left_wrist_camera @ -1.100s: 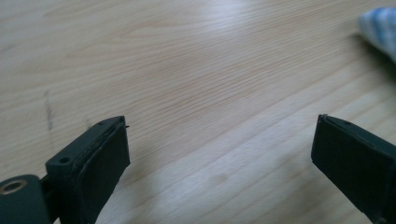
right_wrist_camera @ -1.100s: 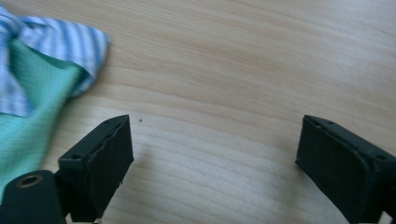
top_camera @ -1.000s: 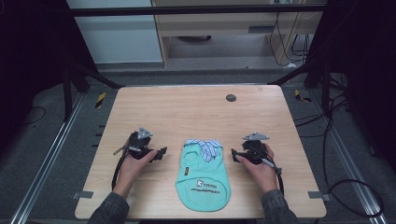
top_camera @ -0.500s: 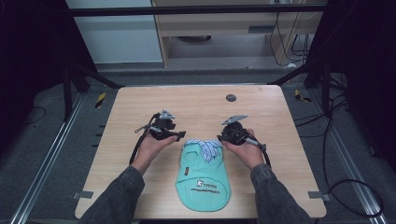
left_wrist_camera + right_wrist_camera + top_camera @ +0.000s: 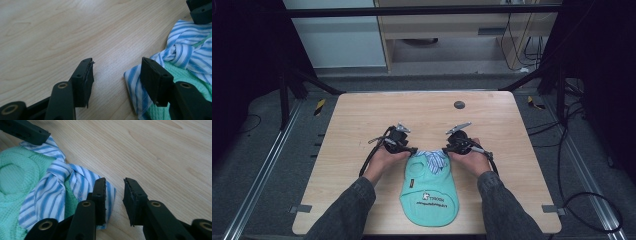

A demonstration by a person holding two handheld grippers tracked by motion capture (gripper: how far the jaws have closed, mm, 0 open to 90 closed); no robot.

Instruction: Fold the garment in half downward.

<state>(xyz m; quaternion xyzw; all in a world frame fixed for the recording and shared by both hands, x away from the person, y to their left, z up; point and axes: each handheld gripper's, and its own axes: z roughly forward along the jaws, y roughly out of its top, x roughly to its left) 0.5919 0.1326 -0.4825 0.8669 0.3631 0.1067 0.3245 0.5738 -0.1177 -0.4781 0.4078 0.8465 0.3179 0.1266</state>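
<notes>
A mint green little garment (image 5: 429, 192) lies flat on the wooden table (image 5: 362, 115), its blue-and-white striped collar (image 5: 432, 159) at the far end. My left gripper (image 5: 413, 149) sits at the collar's left corner. Its jaws have just been closing and stand open (image 5: 116, 80), with bare wood between them and the striped corner (image 5: 131, 85) beside the right jaw. My right gripper (image 5: 446, 148) is at the collar's right corner. Its jaws closed a lot, then eased apart, and a narrow gap (image 5: 115, 197) remains. The collar's edge (image 5: 82, 182) lies under the left jaw, unpressed.
A small dark disc (image 5: 459, 105) is set in the table near its far edge. The person's sleeved forearms (image 5: 347, 205) flank the garment. Cables (image 5: 592, 200) and yellow-black pieces (image 5: 319, 106) lie on the floor around the table's metal frame.
Both hands moved inward and away from the person, from beside the garment's middle to the collar's two corners. Both pairs of jaws narrowed.
</notes>
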